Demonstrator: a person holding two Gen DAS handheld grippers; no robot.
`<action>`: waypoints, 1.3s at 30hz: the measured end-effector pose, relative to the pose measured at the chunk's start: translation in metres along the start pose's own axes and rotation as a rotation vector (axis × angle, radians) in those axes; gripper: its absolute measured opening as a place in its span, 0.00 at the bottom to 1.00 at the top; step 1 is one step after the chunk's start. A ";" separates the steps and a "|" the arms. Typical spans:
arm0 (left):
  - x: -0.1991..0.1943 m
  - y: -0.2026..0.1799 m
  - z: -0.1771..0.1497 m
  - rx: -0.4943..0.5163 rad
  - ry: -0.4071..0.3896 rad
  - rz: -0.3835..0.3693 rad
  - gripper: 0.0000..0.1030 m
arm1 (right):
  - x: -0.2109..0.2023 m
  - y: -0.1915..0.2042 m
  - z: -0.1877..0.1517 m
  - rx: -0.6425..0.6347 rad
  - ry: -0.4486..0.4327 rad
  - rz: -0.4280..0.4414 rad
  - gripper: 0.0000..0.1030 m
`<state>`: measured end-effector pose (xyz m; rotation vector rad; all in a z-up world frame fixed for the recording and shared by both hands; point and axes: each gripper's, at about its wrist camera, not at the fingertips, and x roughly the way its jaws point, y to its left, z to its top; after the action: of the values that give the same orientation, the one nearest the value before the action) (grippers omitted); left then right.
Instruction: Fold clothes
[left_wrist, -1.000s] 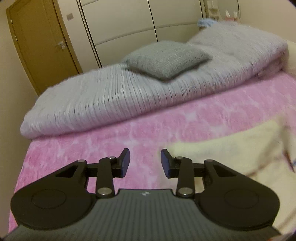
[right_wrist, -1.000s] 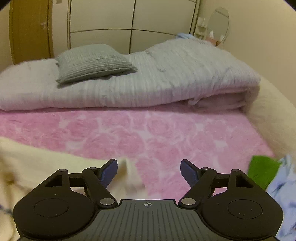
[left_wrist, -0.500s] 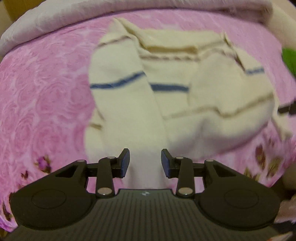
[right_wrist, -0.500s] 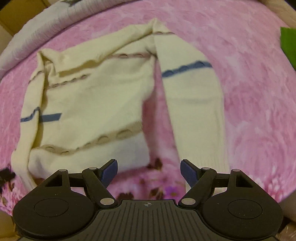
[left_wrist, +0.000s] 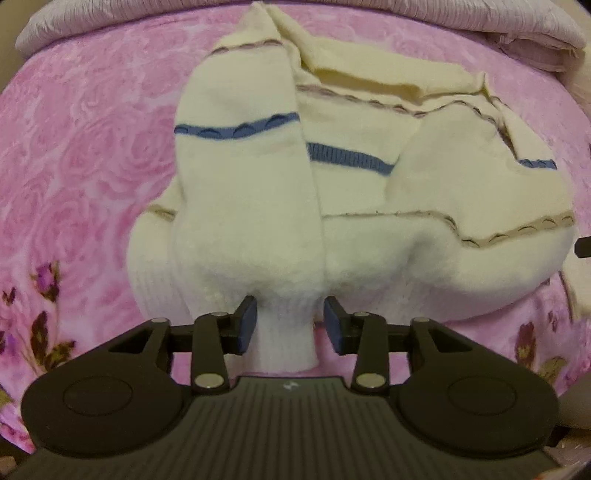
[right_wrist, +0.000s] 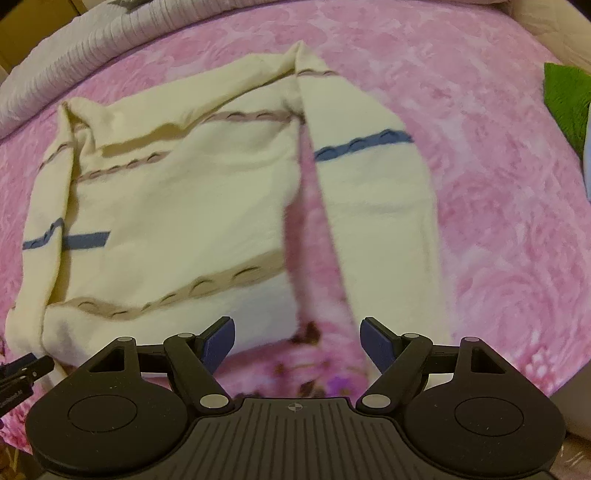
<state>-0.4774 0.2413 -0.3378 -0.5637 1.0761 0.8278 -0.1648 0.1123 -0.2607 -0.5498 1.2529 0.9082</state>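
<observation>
Here the cream sweater (left_wrist: 424, 192) lies spread on the pink floral blanket (left_wrist: 92, 147), its body crossed by a blue stripe and scalloped beige bands. The landmark for everything is that sweater.

The left gripper (left_wrist: 290, 325) sits at the sweater's near edge, over the end of one sleeve (left_wrist: 243, 192). The ribbed white cuff of that sleeve stands between its two blue-padded fingers (left_wrist: 246, 325), which are parted only slightly wider than the cuff; whether the pads actually touch the knit I cannot tell, and no pinch shows in the fabric. This sleeve runs from the cuff away across the sweater's left part, overlapping the body.

The right gripper (right_wrist: 297, 345) hovers at the sweater's near hem on the opposite side, fingers spread wide and holding nothing. Between them shows bare pink blanket with purple flowers. The sweater's body (right_wrist: 177, 221) lies just left of that gap, and the other sleeve (right_wrist: 380, 221) runs just right of it, separated from the body by a narrow wedge of blanket.

Beyond the sweater's far edge lies a folded grey quilt (right_wrist: 74, 48). Well off to the sweater's right, at the blanket's margin, sits a green cloth (right_wrist: 567, 99).
</observation>
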 end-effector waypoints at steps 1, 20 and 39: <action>0.005 -0.004 0.002 0.014 0.009 0.019 0.40 | 0.001 0.004 -0.001 0.005 0.004 0.000 0.76; -0.091 0.290 0.112 -0.352 -0.284 0.586 0.17 | -0.050 0.010 0.013 0.118 -0.136 -0.020 0.76; -0.045 -0.020 0.018 -0.200 -0.027 0.006 0.25 | 0.000 -0.150 -0.070 0.226 -0.031 0.073 0.76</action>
<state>-0.4621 0.2288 -0.2890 -0.7157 0.9761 0.9523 -0.0808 -0.0253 -0.2968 -0.3121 1.3337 0.8197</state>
